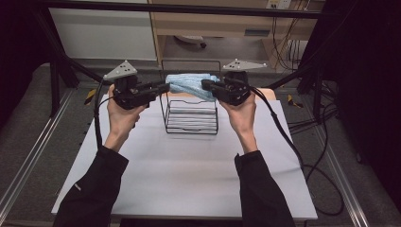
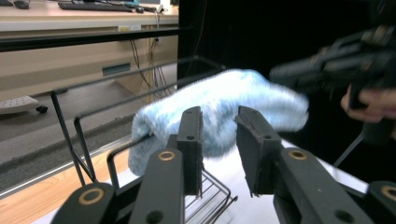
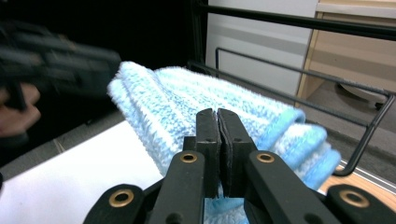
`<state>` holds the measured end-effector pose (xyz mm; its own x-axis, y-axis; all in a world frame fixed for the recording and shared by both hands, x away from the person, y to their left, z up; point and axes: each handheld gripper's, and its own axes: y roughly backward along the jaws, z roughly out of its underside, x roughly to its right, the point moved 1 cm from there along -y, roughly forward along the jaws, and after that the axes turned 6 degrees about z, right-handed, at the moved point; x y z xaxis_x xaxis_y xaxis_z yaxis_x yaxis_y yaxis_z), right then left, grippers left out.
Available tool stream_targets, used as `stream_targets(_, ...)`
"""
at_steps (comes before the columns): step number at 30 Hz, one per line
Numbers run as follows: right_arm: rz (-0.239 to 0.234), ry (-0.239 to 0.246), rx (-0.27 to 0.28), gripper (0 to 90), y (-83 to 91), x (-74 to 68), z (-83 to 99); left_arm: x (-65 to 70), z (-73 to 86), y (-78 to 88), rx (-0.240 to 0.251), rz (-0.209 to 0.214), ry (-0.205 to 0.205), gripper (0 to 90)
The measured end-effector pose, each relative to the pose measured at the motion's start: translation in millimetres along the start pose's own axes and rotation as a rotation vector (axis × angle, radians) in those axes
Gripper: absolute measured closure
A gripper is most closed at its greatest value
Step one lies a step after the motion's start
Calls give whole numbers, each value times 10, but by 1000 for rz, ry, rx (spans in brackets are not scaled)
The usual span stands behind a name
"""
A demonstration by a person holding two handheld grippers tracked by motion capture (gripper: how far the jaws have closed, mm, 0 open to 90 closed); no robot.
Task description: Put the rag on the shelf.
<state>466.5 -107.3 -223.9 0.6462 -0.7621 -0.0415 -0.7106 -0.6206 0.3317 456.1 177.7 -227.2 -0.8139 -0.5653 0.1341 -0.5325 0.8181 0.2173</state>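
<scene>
While the folded fluffy light-blue towel (image 1: 191,84) is held above the black wire rack (image 1: 191,118), right tongs (image 3: 218,122) are pinched on it, left tongs (image 2: 219,122) parted; placement remains.

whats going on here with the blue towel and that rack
A person holds a tool in each hand at a white table, working a folded light blue towel over a black wire rack. The right tool is shut on the towel, pinching its near edge. The left tool has its jaws parted, with the towel just beyond them and not gripped. The towel hangs at the rack's top, at the table's far side.
</scene>
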Motion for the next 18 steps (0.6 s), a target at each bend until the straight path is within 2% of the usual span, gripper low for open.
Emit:
stream_targets(2, -5, 1, -4, 880, -10, 2, 39, -1, -43, 3, -5, -15, 7, 728)
stream_targets(5, -6, -1, -11, 879, -30, 12, 103, -8, -45, -64, -41, -24, 21, 771)
stream_targets(10, -2, -6, -20, 878, -35, 50, 204, -13, 97, -214, -111, -6, 37, 825)
stream_targets(14, 1, -12, -15, 872, -40, 96, 289, -32, 200, -298, -152, -20, 30, 844)
stream_targets(18, 2, -16, -14, 869, -67, 137, 370, -47, 260, -349, -172, -40, 14, 851)
